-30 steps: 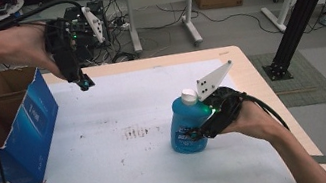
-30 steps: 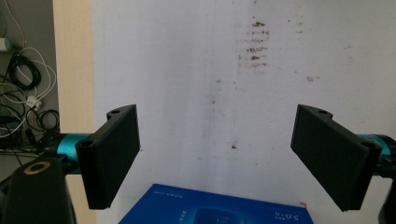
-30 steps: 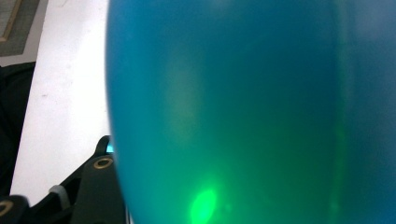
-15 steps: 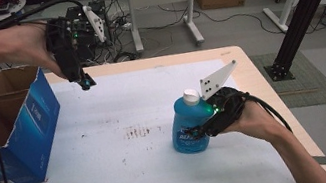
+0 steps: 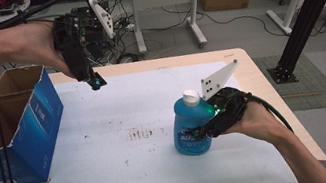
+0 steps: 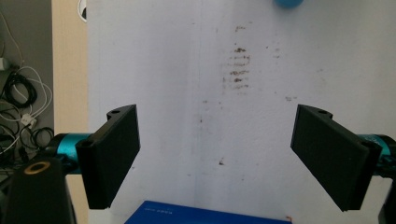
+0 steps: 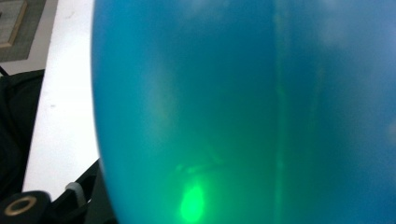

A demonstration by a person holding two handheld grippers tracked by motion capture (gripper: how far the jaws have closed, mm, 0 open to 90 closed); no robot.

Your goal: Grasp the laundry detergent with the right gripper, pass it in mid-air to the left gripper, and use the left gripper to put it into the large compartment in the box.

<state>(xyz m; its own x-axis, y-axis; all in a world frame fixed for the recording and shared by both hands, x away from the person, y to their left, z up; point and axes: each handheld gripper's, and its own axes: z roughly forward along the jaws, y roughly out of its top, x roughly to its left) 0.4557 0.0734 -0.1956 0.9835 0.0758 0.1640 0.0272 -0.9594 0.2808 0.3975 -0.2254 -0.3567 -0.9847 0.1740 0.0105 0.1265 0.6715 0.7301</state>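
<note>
Bottle [image 5: 193, 128] of blue liquid stands upright on the white table [image 5: 116, 181], right of centre. At far left sits an open blue cardboard box [image 5: 21, 132]. Above its right edge the left gripper [image 5: 97, 83] hangs in the air, fingers [image 6: 112, 156] spread wide and empty. The right gripper [image 5: 206, 129] clasps the bottle's side.
</note>
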